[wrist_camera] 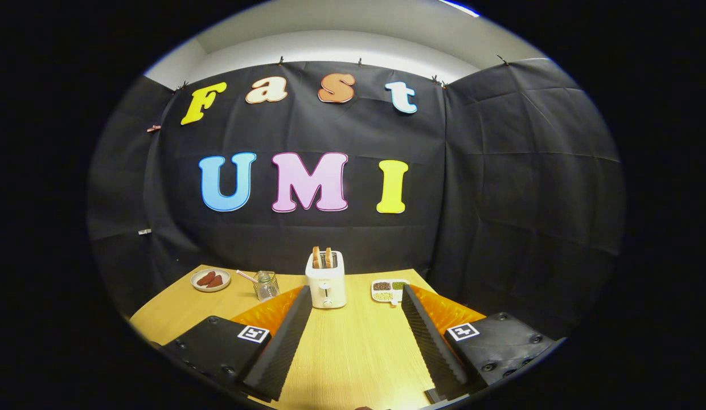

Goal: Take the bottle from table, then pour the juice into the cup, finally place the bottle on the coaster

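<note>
My gripper is open and held above a wooden table, with nothing between its fingers. Beyond the left fingertip a small clear glass vessel stands on the table, and a thin pink stick leans out of it to the left. I cannot tell whether it is a cup or a bottle. It is well ahead of the fingers and apart from them.
A white toaster with two slices of toast stands just beyond the fingertips, slightly left of centre. A round plate with reddish-brown pieces lies at the far left. A white divided dish of beans sits by the right fingertip. Black cloth walls close the table's back and right.
</note>
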### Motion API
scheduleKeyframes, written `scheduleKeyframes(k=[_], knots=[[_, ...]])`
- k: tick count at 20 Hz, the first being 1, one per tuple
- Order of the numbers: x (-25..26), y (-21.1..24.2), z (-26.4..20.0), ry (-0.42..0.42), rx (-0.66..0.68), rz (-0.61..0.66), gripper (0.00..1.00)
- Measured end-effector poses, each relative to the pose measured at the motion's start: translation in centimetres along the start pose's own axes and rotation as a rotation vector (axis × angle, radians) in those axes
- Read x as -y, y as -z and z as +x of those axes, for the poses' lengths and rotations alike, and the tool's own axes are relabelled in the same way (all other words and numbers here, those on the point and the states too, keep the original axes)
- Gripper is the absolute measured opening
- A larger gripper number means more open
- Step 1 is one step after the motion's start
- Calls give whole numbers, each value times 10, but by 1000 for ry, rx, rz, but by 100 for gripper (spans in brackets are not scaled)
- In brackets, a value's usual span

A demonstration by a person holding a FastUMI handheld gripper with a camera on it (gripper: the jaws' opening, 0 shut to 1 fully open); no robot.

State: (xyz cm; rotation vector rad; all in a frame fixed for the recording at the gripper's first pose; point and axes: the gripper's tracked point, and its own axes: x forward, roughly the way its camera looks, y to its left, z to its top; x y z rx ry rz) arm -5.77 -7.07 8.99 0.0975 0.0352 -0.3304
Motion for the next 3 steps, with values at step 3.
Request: scheduleKeyframes(k=[3], knots=[[-8, -5, 4, -7, 16, 6, 97]])
